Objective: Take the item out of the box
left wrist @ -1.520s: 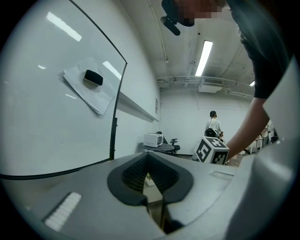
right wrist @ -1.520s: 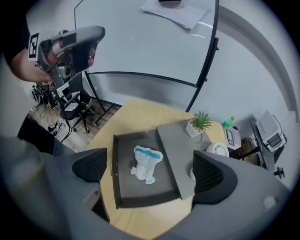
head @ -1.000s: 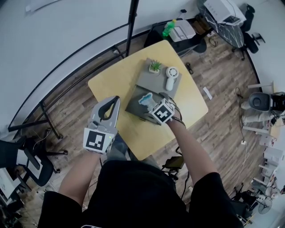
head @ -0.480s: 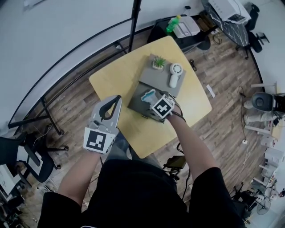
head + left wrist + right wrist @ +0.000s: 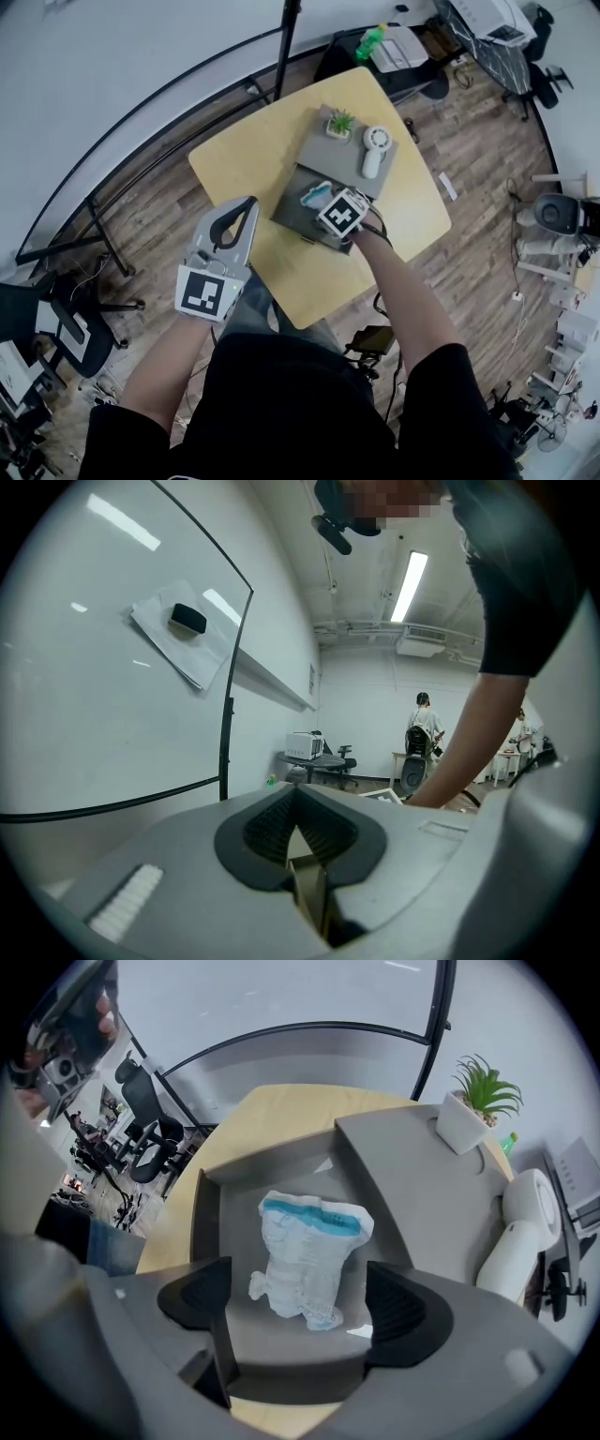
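Observation:
An open grey box [image 5: 289,212] sits on the yellow table [image 5: 244,159], its lid [image 5: 337,155] laid back behind it. A white folded item with a blue band [image 5: 316,196] lies inside; in the right gripper view this item [image 5: 307,1255] rests on the box floor [image 5: 234,1232]. My right gripper [image 5: 298,1302] hangs just above it, jaws closing, the item's near end between the pads, which do not touch it. From the head view the right gripper [image 5: 330,202] is mostly hidden under its marker cube. My left gripper [image 5: 246,202] is held off the table's left edge, shut and empty.
A small potted plant [image 5: 341,124] and a white handheld fan [image 5: 375,150] stand on the lid; the right gripper view shows the plant [image 5: 473,1101] and fan [image 5: 516,1232] at far right. Office chairs, desks and a black pole surround the table on the wood floor.
My right gripper has crept forward over the box toward the item. The left gripper has stayed where it was.

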`<state>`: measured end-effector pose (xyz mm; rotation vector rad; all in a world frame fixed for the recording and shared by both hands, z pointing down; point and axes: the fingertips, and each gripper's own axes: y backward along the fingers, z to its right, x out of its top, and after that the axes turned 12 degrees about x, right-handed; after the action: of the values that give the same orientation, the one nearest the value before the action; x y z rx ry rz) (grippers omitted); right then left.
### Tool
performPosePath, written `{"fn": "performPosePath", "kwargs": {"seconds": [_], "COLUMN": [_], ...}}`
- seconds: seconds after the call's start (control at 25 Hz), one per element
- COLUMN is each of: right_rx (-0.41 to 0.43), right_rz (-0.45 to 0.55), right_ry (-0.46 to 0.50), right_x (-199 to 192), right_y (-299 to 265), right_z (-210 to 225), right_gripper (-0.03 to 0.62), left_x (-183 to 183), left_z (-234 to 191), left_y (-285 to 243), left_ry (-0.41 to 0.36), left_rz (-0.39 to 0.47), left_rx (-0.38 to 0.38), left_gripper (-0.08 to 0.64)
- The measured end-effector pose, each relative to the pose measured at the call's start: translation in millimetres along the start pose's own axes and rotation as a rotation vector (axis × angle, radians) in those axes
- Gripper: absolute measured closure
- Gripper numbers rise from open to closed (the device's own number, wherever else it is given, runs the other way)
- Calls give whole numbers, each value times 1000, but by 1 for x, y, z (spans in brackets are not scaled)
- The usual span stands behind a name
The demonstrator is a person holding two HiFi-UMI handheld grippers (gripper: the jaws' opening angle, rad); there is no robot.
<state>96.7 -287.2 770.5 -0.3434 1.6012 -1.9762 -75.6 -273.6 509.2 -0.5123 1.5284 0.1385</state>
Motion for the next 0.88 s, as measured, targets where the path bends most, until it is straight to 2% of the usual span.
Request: {"fn": "performPosePath", "kwargs": {"seconds": [0.2, 0.28, 0.4, 0.48, 0.52, 0.64, 0.88], "right_rx": [38, 94, -2, -27, -32, -14, -18], "right_rz": [2, -27, -31, -28, -26, -33, -39], "right_ry": [-17, -56, -8, 8, 12, -5, -9], "right_x": [2, -4, -3, -1, -1, -4, -7], "right_y": [-5, -9, -7, -6, -6, -7, -4], "right_z": [-6, -19, -5, -3, -3, -8, -10], "right_gripper": [185, 247, 332, 404, 420, 448, 457], "left_x": [-3, -5, -8, -8, -8, -8, -6], "left_z": [0, -1, -1, -1, -1, -1, -1], "left_y": [1, 2, 5, 6, 6, 7, 8], "left_ry": [2, 1, 3, 0, 0, 2, 5], "left_rz": [-8, -13, -20, -20, -19, -18, -12], "left_rx": [-3, -2, 0, 0, 1, 2, 1], "left_gripper": [560, 560, 560, 560, 560, 560, 560]}}
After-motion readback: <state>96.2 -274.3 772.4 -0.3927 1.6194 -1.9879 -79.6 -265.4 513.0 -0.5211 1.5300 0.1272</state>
